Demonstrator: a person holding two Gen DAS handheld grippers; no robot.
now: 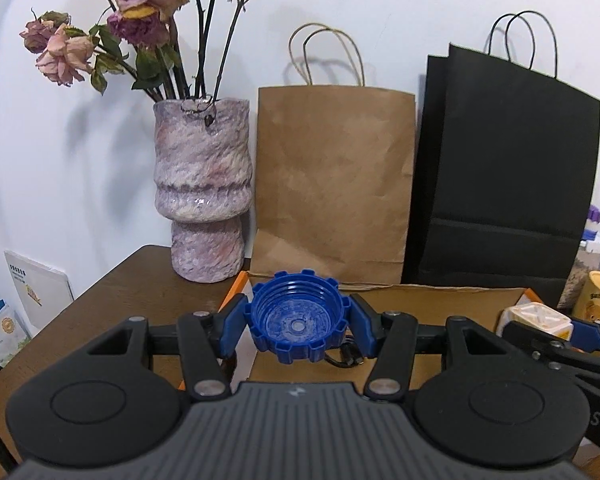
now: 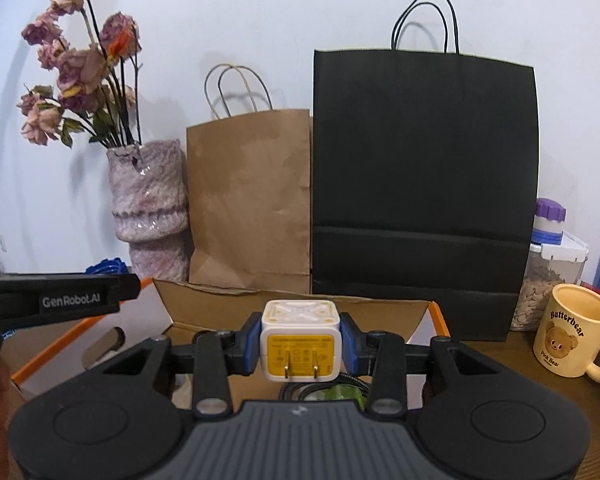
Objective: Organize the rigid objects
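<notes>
My left gripper [image 1: 298,326] is shut on a blue ridged screw cap [image 1: 298,316], hollow side toward the camera, held above the open cardboard box [image 1: 440,300]. In the right wrist view my right gripper [image 2: 300,344] is shut on a white and yellow plug adapter [image 2: 300,342], its two metal prongs facing the camera. It hangs over the same orange-edged box [image 2: 292,312]. The adapter [image 1: 534,320] and right gripper also show at the right edge of the left wrist view. The left gripper's body [image 2: 56,300] juts in from the left of the right wrist view.
A mottled pink vase [image 1: 204,196] of dried roses, a brown paper bag [image 1: 332,184] and a black paper bag [image 1: 504,176] stand against the wall behind the box. A yellow bear mug [image 2: 572,332], a seed container [image 2: 544,280] and a purple-lidded jar [image 2: 548,220] sit at right. Cables [image 2: 312,390] lie in the box.
</notes>
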